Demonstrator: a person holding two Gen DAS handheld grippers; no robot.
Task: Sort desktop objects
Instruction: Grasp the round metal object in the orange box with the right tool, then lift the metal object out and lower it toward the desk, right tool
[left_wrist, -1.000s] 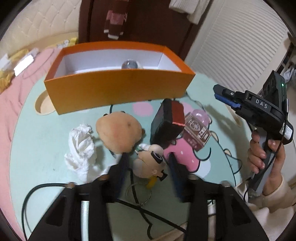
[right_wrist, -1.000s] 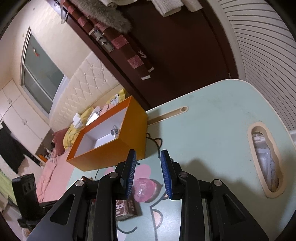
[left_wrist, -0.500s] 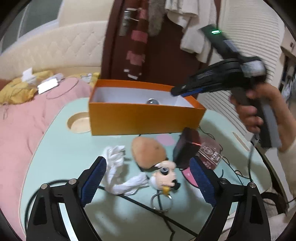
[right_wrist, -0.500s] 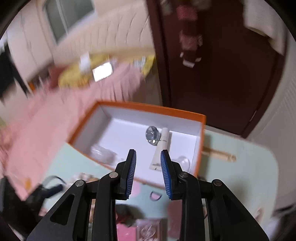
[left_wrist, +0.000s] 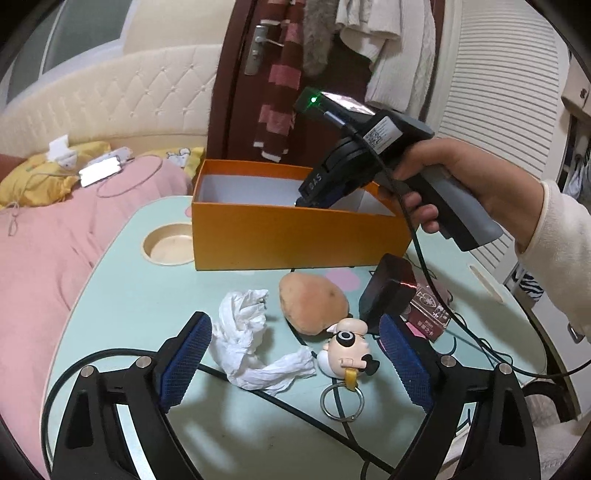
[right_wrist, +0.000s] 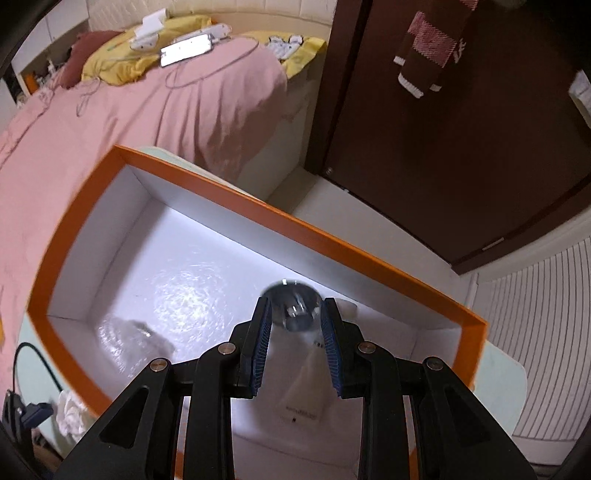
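An orange box (left_wrist: 295, 240) with a white inside stands at the back of the pale green table (left_wrist: 129, 306). My left gripper (left_wrist: 295, 354) is wide open above the table, with a crumpled white tissue (left_wrist: 243, 332), a brown potato-like lump (left_wrist: 314, 302) and a cartoon keychain (left_wrist: 345, 354) between its fingers. My right gripper (right_wrist: 295, 332) is open and reaches down inside the box (right_wrist: 192, 192), over a white tube (right_wrist: 306, 391) and a shiny round object (right_wrist: 293, 306). A clear crinkled item (right_wrist: 129, 339) lies at the box's left.
A black block (left_wrist: 388, 295) and a maroon packet (left_wrist: 428, 317) lie right of the potato. A black cable (left_wrist: 369, 450) crosses the table front. A round cup hole (left_wrist: 168, 243) is left of the box. A pink bed (left_wrist: 44, 240) borders the table's left.
My right gripper has swung from beside the table to inside the orange box and opened a little wider. My left gripper opened wide and pulled back from the keychain.
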